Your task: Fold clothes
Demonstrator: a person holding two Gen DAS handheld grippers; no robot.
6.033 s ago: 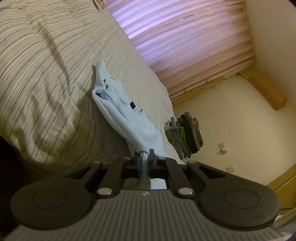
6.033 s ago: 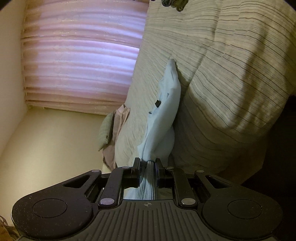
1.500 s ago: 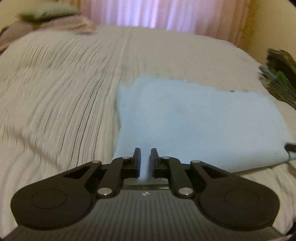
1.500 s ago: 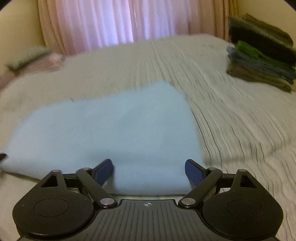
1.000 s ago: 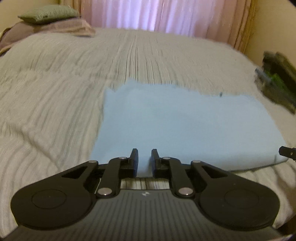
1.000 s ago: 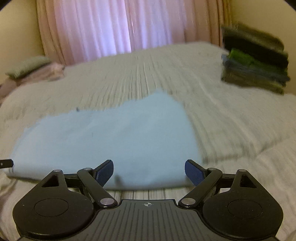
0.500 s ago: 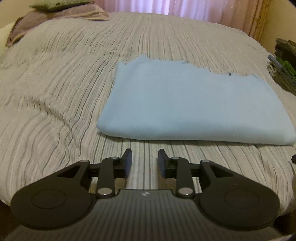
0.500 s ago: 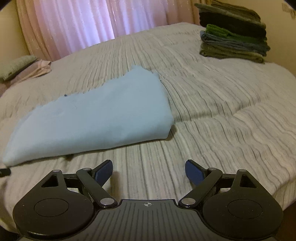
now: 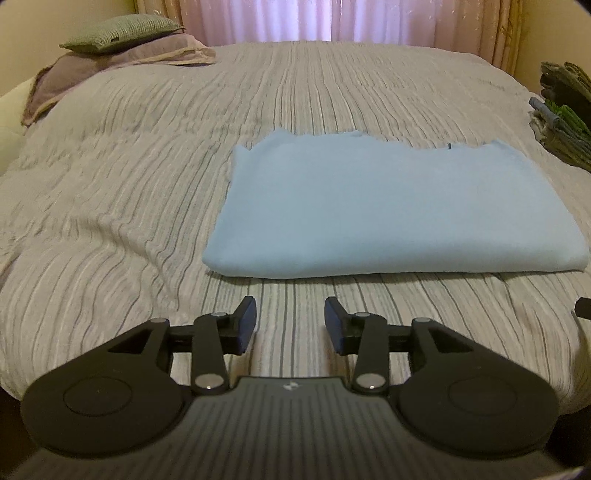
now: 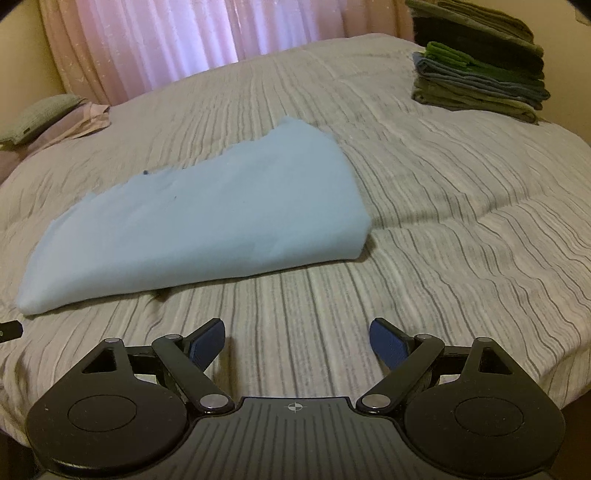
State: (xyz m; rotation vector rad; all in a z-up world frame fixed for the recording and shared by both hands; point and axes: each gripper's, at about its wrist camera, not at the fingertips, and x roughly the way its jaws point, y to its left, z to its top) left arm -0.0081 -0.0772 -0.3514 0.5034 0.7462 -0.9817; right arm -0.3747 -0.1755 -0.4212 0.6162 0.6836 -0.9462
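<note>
A light blue garment lies folded flat on the striped bedspread, its folded edge toward me. My left gripper hovers open just short of the garment's near left corner, nothing between its fingers. In the right wrist view the same blue garment stretches to the left, and my right gripper stands wide open in front of its near right corner, holding nothing. A black tip of the other gripper shows at each view's edge.
A stack of folded dark and green clothes sits at the bed's far right, also at the right edge in the left wrist view. Pillows lie at the far left. Pink curtains hang behind the bed.
Six seconds ago both grippers were shut on the hanging blue garment. It now lies folded flat on the bed. The left gripper let go and opened wider, and both grippers drew back.
</note>
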